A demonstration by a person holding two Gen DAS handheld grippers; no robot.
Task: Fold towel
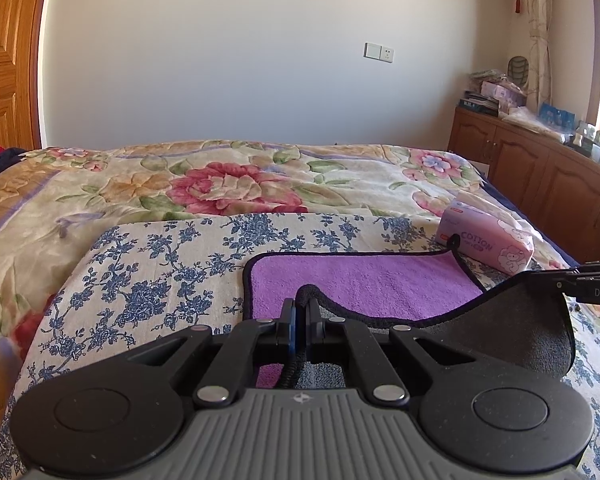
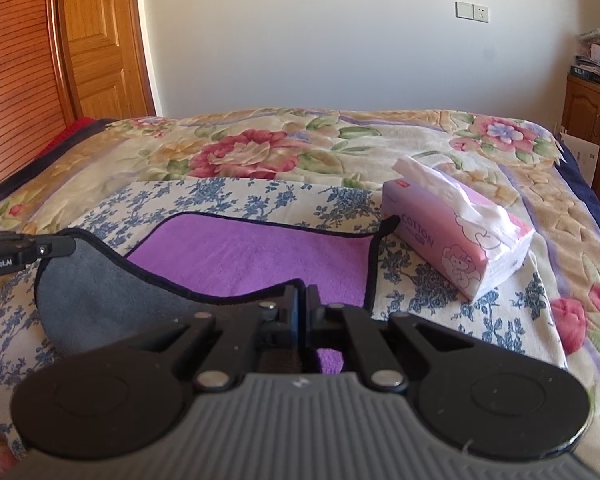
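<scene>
Gripping towel [image 1: 364, 284] near edge: left claw [image 1: 300, 312], right claw [image 2: 302, 300] both clenched.

Left tool [image 1: 300, 312] pinches the purple towel's [image 1: 360, 284] near edge, lifted over the bed [image 1: 140, 248].

Both wrist views sit low and close over the bed [image 1: 100, 184], facing the far wall [image 1: 260, 60]. They share the towel [image 1: 360, 284], tissue pack [image 2: 460, 248] and wall socket [image 2: 472, 12].

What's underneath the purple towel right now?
The purple towel lies on a blue-flowered cloth over the floral blanket. What's under its middle is hidden.
</scene>
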